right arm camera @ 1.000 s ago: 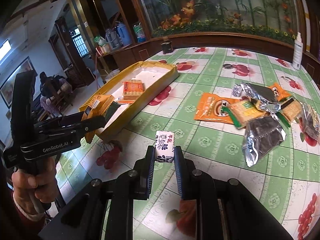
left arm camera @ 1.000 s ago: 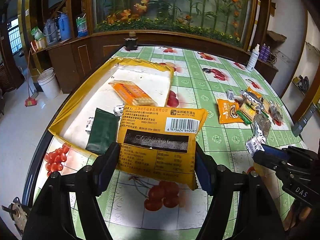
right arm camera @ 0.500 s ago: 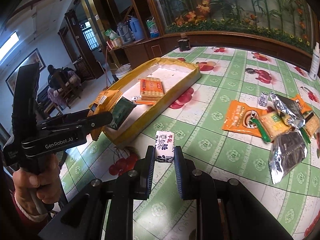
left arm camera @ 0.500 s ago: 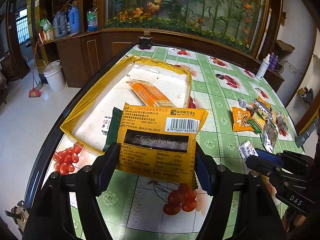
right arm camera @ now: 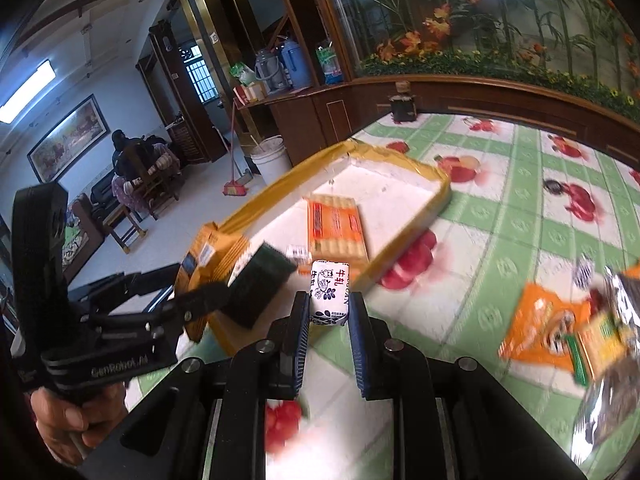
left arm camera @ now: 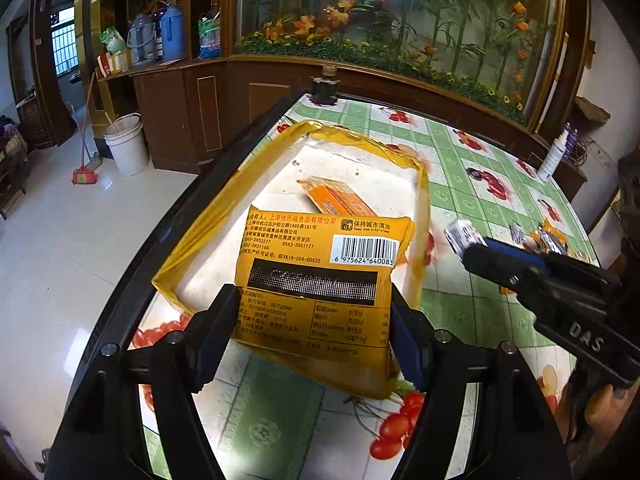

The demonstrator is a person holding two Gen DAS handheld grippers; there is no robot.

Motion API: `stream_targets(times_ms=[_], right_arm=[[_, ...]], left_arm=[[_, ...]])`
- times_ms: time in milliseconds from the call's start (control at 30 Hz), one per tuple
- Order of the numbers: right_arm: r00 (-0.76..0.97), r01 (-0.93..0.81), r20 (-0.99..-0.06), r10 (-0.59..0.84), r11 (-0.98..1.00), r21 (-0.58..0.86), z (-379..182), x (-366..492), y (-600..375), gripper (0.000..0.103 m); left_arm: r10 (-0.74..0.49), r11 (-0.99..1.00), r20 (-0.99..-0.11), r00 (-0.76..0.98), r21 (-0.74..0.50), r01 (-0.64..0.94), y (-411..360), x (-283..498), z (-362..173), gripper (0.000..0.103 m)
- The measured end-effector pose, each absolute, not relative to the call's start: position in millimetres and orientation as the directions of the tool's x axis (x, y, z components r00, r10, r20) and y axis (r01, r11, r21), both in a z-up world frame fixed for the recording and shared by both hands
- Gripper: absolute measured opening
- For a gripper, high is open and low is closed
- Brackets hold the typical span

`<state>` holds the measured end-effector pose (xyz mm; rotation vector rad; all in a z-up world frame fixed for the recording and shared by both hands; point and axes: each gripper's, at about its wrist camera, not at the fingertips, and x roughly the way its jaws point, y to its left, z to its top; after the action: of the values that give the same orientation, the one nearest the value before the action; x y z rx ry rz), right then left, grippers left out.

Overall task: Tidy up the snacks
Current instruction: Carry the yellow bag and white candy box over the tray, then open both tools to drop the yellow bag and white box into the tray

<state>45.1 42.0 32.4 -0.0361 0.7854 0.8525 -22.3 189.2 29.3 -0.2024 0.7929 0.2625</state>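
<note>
My left gripper (left arm camera: pixel 312 340) is shut on a yellow snack packet (left arm camera: pixel 320 276) with a barcode and holds it over the near corner of the yellow-rimmed white tray (left arm camera: pixel 208 236). My right gripper (right arm camera: pixel 329 316) is shut on a small white candy (right arm camera: pixel 330 292) with blue print, held above the table just short of the tray (right arm camera: pixel 400 256). An orange cracker pack (right arm camera: pixel 338 228) and a dark green packet (right arm camera: pixel 260 280) lie in the tray. The right gripper also shows in the left wrist view (left arm camera: pixel 472 244), and the left gripper in the right wrist view (right arm camera: pixel 200 300).
A heap of loose snacks (right arm camera: pixel 560 328), orange and silver packets, lies on the green checked tablecloth (right arm camera: pixel 500 240) to the right. The table's dark left edge (left arm camera: pixel 160 248) runs beside the tray. A white spray bottle (left arm camera: pixel 554 156) stands at the far right.
Both grippers have moved forward and left toward the tray with their snacks. The yellow packet now hangs over the tray's near corner and covers the green packet in the left wrist view.
</note>
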Motion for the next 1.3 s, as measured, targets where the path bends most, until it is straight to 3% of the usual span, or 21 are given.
stream_targets(times_ms=[400,967,1100,1200,1300], right_arm=[[0.387,-0.691,-0.66,0.644,0.677,0.254,19,105,109,0.02],[0.382,-0.679,-0.692,0.612,0.694,0.239,-4,117,125,0.024],[0.39,-0.674,-0.683,0.617,0.697,0.245,1,113,119,0.03],[0.394,-0.67,-0.674,0.625,0.697,0.255,5,110,111,0.043],[0.402,-0.665,-0.667,0.628,0.701,0.259,9,104,101,0.044]], left_arm=[[0.179,0.939,-0.754,0.632,-0.06,-0.338,210,6,11,0.071],[0.197,0.936,-0.773,0.603,-0.034,-0.349,213,12,-1,0.071],[0.188,0.935,-0.773,0.606,-0.047,-0.351,214,11,2,0.071],[0.191,0.934,-0.776,0.601,-0.046,-0.356,212,10,2,0.072],[0.21,0.933,-0.768,0.605,-0.027,-0.358,208,5,7,0.072]])
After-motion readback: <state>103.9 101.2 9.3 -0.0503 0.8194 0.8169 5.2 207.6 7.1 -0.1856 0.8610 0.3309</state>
